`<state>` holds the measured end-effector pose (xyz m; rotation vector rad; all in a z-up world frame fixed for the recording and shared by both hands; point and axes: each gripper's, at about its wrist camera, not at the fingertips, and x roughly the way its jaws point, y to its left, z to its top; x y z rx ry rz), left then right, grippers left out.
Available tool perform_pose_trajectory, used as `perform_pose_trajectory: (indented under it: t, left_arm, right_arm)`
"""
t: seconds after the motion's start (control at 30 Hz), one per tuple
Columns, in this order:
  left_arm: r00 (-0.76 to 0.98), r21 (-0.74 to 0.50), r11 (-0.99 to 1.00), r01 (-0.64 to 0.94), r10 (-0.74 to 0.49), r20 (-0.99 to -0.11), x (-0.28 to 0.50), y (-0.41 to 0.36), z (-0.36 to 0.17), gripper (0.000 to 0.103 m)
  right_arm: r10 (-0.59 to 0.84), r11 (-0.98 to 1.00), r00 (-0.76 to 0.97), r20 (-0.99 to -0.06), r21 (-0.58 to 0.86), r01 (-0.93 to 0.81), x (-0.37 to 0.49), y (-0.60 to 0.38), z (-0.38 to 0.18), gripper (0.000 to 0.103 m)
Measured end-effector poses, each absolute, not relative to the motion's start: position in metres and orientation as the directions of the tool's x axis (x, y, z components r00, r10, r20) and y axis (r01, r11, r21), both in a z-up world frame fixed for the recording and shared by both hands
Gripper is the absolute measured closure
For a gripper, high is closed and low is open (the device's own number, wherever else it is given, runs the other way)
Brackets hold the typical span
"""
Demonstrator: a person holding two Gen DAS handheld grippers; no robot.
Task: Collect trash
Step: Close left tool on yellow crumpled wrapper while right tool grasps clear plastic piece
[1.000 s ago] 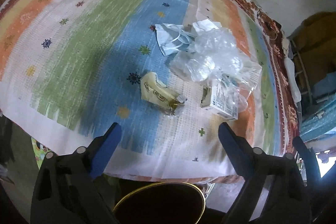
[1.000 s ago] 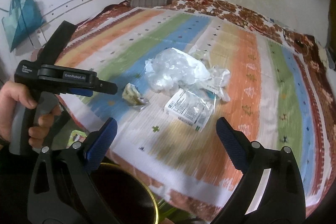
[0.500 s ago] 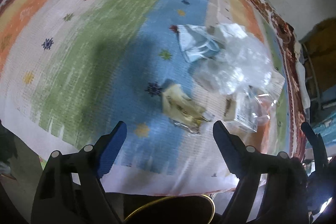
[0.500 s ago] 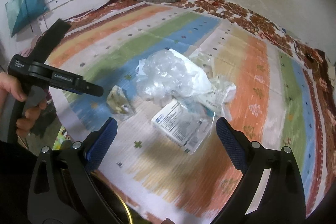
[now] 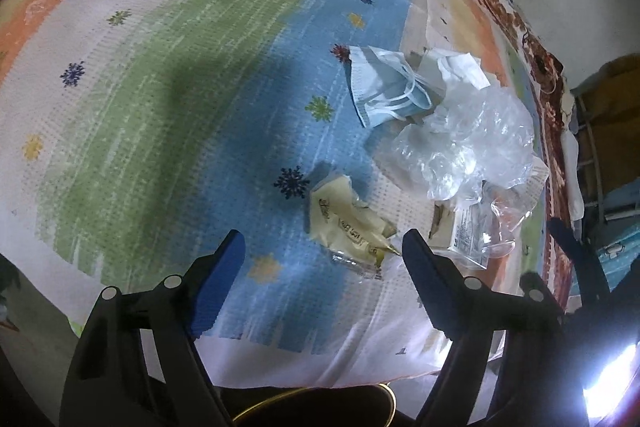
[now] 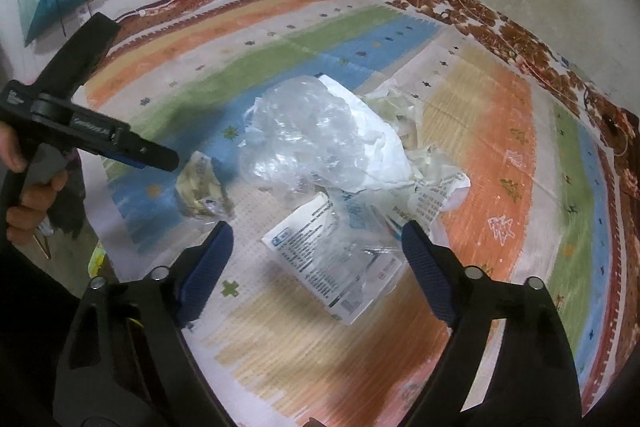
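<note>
Lying crumpled on the striped cloth (image 6: 480, 131) — clear plastic (image 6: 312, 135), printed wrappers (image 6: 332, 267) — trash sits below both jaws, closing yet empty.

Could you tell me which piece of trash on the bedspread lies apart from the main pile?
The crumpled yellow wrapper: it sits alone on the blue stripe, while the face masks, clear plastic bag and printed packet overlap.

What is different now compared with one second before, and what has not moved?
Both tools have come closer to the trash and their jaws are closing, nothing held yet: the left tool toward the yellow wrapper, the right tool toward the printed packet. The trash pile itself stayed in place.
</note>
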<state>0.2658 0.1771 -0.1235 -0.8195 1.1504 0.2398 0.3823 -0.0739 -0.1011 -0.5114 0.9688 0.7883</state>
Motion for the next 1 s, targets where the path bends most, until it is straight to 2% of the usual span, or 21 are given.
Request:
perform_pose_trajectory:
  t: [0.03,0.1,0.43,0.53,0.67,0.73,0.77,0.8,0.93,1.0]
  left_arm:
    - [0.419,-0.453,0.692,-0.562,-0.233,-0.877,0.267,0.177,-0.125,0.026]
    - [0.423,-0.464,0.682,-0.565,-0.244,-0.873,0.27,0.176,-0.125,0.027]
    - [0.438,-0.477,0.704,-0.525,-0.258,-0.861,0.279,0.161,-0.119,0.027]
    - [0.42,-0.405,0.753,-0.52,-0.187,-0.888,0.281,0.16,-0.118,0.027]
    - [0.415,-0.422,0.744,-0.518,-0.213,-0.884,0.283,0.162,-0.124,0.027]
    - [0.414,-0.431,0.73,-0.53,-0.221,-0.883,0.283,0.165,-0.128,0.027]
    - [0.415,-0.435,0.723,-0.536,-0.224,-0.882,0.284,0.167,-0.13,0.028]
    - [0.415,-0.442,0.713,-0.544,-0.229,-0.881,0.284,0.168,-0.131,0.029]
    - [0.408,-0.448,0.705,-0.55,-0.241,-0.881,0.288,0.17,-0.138,0.034]
    - [0.405,-0.437,0.709,-0.553,-0.23,-0.885,0.291,0.172,-0.14,0.043]
  right_arm:
    - [0.355,0.617,0.323,-0.878,-0.04,-0.786,0.387,-0.072,-0.103,0.023]
    - [0.356,0.607,0.303,-0.884,-0.028,-0.794,0.396,-0.071,-0.107,0.032]
    - [0.364,0.615,0.216,-0.906,0.059,-0.787,0.433,-0.072,-0.125,0.048]
    - [0.34,0.626,0.202,-0.918,0.062,-0.777,0.439,-0.078,-0.134,0.065]
    - [0.357,0.642,0.176,-0.917,0.104,-0.76,0.445,-0.087,-0.136,0.075]
    - [0.361,0.64,0.163,-0.918,0.117,-0.76,0.444,-0.09,-0.137,0.084]
    - [0.359,0.639,0.159,-0.92,0.118,-0.76,0.443,-0.091,-0.137,0.091]
    - [0.359,0.638,0.154,-0.92,0.122,-0.761,0.442,-0.092,-0.137,0.095]
    - [0.379,0.644,0.139,-0.915,0.153,-0.75,0.441,-0.095,-0.134,0.098]
    - [0.382,0.654,0.139,-0.914,0.161,-0.74,0.439,-0.097,-0.132,0.098]
